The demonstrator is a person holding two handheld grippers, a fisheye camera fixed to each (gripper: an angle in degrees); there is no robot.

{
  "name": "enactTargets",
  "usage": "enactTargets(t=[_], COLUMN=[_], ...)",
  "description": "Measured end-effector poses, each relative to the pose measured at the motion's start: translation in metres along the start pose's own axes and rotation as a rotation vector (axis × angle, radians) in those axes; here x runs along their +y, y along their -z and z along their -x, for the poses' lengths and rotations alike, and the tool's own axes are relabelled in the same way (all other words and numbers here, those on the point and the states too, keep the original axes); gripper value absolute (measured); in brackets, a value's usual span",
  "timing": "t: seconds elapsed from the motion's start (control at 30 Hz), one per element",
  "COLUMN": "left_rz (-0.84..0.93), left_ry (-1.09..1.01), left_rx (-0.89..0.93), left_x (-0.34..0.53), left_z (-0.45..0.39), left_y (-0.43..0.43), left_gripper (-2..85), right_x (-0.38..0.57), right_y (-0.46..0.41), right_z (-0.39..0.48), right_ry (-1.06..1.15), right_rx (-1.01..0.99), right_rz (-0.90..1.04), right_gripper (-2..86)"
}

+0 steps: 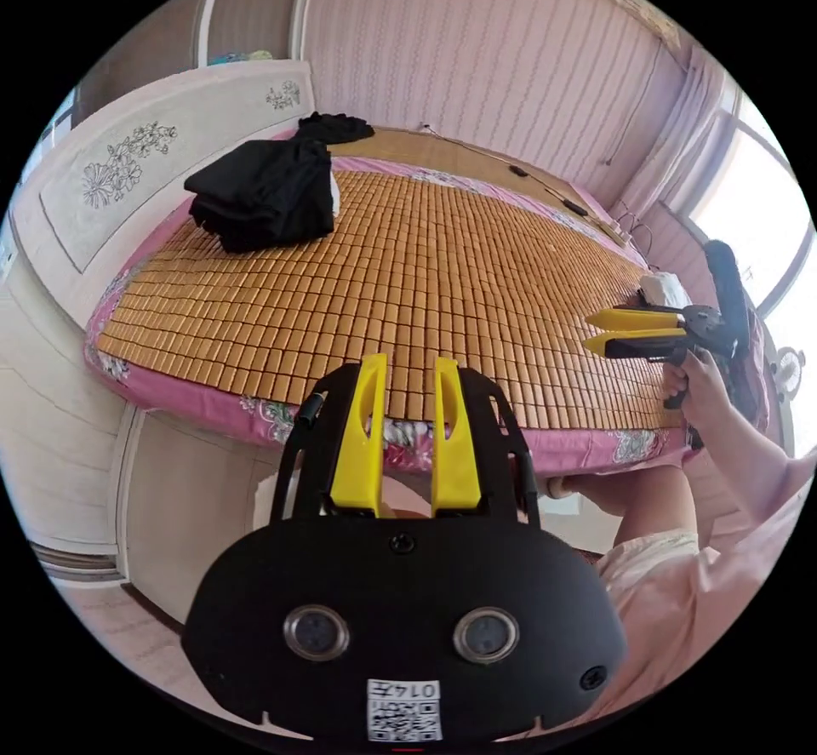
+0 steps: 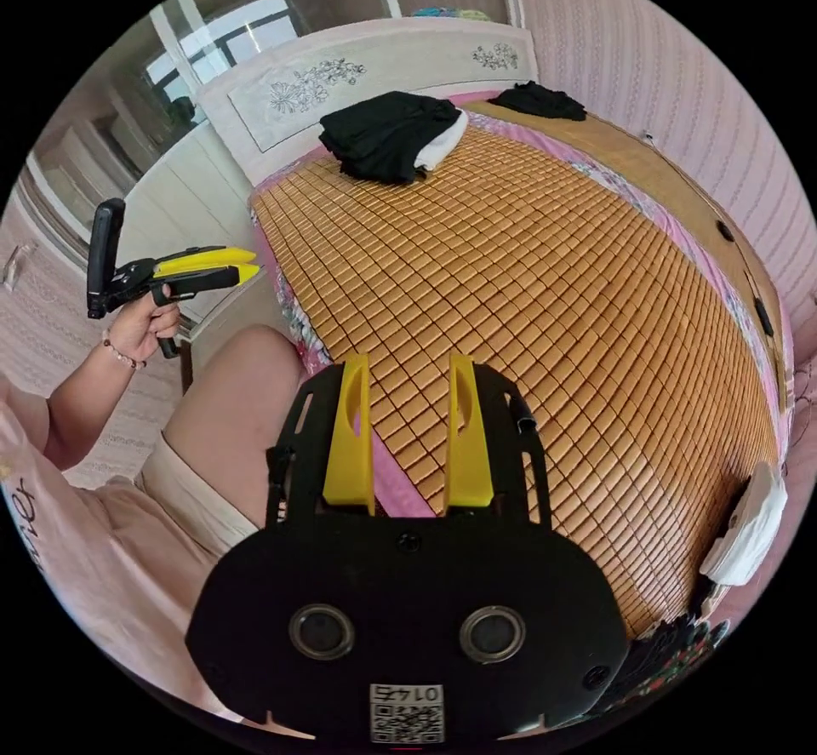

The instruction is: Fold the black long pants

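- Judging by how things lie now, the folding looks either finished or not yet begun for the next garment: a stack of black clothes (image 1: 262,193) sits folded near the headboard (image 1: 128,163) of the bed, and neither gripper has any cloth in it
- Whether the black long pants are part of that stack cannot be told; a second, smaller dark heap (image 1: 334,127) lies further back by the wall, looser and more crumpled, and it could as well be the pants waiting their turn
- The stack looks neat: flat layers, squared edges, a sliver of white cloth (image 2: 441,145) tucked against its side in the right gripper view
- The left gripper (image 1: 407,436) hovers over the near edge of the bed, its yellow jaws parted by a modest gap with only the bamboo mat (image 1: 442,278) and the pink bedding showing between them
- The right gripper (image 2: 407,440) is likewise held apart and empty above the mat's edge (the person's knee (image 2: 234,406) shows just beside it)
- In each view the other gripper appears off to the side, gripped by a hand (image 2: 140,325), its jaws close together and holding nothing
- The middle of the mat is bare, so nothing is spread out for folding
- What is left, if the loose heap is the pants: fetch it, lay it flat on the mat, and fold it
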State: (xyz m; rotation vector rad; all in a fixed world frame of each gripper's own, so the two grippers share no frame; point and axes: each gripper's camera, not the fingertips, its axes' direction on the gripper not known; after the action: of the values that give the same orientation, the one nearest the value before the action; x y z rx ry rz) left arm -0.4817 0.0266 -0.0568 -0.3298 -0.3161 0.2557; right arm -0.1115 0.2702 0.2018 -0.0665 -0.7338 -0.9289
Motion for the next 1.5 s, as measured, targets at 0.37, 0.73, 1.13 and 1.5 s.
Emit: enactTargets(t=[0.37,0.73,1.13,1.5], left_rz=[-0.192,-0.271,-0.180,-0.407], left_ry=[0.208,0.332,0.455,0.306], left_rx=[-0.010,0.046,0.216,0.064], left_x=[0.019,-0.044,-0.108,-0.105], left_z=[0.143,0.252,0.307,0.306], left_y=[0.018,-0.036,-0.126,-0.008], left_gripper=[7.5,6.6,7.9,0.0], right_x=[-0.142,-0.288,-0.381,-0.353], right_y=[-0.039,-0.163,-0.274,-0.010], right_z=[0.115,0.173,0.139,0.028], right_ry=[0.369,0.521,0.428,0.187], right_rx=[0.139,0.204,0.227,-0.194], right_rz=[-0.017,0.105,0.311,-0.303], right_gripper=[11.6,11.0,6.0,1.0])
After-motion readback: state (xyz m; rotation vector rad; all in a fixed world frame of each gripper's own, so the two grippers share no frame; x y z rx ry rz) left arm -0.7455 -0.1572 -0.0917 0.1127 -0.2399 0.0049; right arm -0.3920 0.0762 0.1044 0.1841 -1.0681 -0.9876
